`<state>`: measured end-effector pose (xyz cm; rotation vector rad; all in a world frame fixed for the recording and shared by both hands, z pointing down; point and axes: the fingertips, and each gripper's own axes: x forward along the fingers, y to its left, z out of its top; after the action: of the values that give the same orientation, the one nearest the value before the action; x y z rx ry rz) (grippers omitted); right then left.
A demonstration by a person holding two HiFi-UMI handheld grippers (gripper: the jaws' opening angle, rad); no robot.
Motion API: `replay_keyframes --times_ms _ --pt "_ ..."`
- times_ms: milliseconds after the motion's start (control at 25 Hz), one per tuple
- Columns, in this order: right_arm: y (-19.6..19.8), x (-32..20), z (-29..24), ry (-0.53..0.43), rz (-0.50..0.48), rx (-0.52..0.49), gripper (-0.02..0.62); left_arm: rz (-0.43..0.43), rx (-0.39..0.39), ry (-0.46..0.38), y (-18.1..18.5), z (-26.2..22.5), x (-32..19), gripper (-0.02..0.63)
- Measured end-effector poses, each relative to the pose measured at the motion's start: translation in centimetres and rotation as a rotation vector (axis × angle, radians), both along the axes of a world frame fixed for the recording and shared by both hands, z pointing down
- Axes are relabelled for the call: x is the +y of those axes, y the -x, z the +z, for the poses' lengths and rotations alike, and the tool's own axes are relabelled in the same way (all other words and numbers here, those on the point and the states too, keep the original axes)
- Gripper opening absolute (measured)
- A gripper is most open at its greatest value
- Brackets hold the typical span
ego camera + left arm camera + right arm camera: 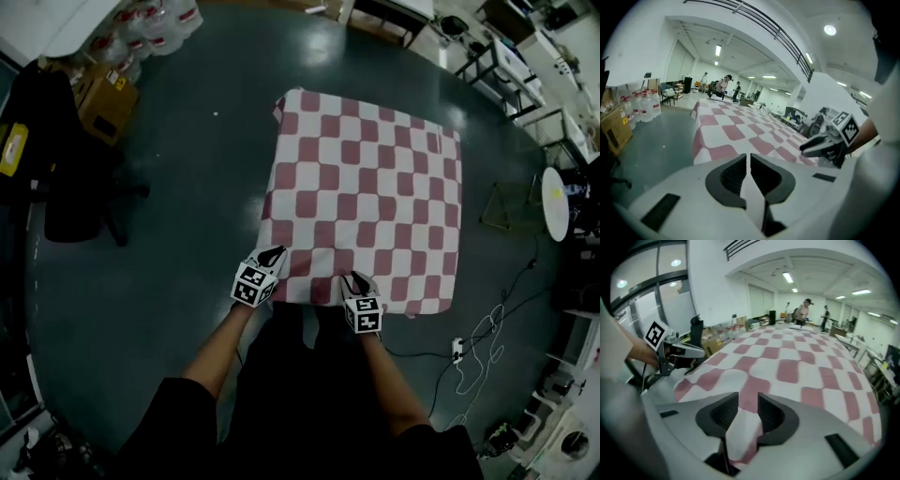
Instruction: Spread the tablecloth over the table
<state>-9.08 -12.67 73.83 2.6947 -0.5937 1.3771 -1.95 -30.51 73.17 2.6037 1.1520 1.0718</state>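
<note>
Clothing: a dark top [309, 403], probably black though the light is dim, with short sleeves [173, 412]; arms bare below them.
Left gripper [274, 253]: pale grey shell, black jaw pads, a cube [254, 284] of black-and-white square markers.
Right gripper [356, 279]: same pale shell and black pads, with a matching marker cube [363, 314].

a black chair [70, 202] and cardboard boxes [105, 103] stand on the glossy dark floor [187, 281].

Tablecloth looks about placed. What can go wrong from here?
1. The left gripper is shut on the near edge of the tablecloth while the right gripper has its jaws apart. Pulling away now would likely drag the cloth askew.
2. Cloth lies bunched between the right jaws and may snag as that gripper backs off, leaving a rumpled edge.
</note>
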Motion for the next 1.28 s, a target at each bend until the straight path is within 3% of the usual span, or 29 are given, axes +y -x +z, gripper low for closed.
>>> replay_keyframes --times_ms 160,240,360,480,720,920,1160,1280 --pt "0.4 13.2 -0.1 0.07 0.228 0.018 0.142 0.008 0.048 -0.107 -7.1 0.4 -0.1 0.019" --pt "0.9 18.4 0.7 0.088 0.286 -0.006 0.143 -0.011 0.047 -0.139 -11.0 0.2 0.2 0.02" --pt "0.0 22.2 1.0 0.07 0.31 -0.012 0.143 -0.044 0.067 -0.183 -17.6 -1.2 0.7 0.02" --pt "-1.6 22.6 0.3 0.074 0.246 0.005 0.143 -0.024 0.12 -0.258 -23.0 -2.9 1.9 0.018" --pt "-3.2 22.2 2.3 0.065 0.209 -0.01 0.123 -0.025 0.131 -0.278 -29.7 -2.2 5.0 0.018" --pt "-2.6 22.0 2.8 0.067 0.245 0.0 0.121 0.134 0.109 -0.384 -30.9 2.9 8.2 0.018" --pt "-2.3 21.4 2.6 0.053 0.284 0.02 0.12 0.178 0.214 -0.448 -33.3 4.0 8.3 0.023" --pt "-2.8 20.8 2.6 0.022 0.33 0.008 0.118 0.194 0.192 -0.424 -34.2 3.9 8.2 0.023"
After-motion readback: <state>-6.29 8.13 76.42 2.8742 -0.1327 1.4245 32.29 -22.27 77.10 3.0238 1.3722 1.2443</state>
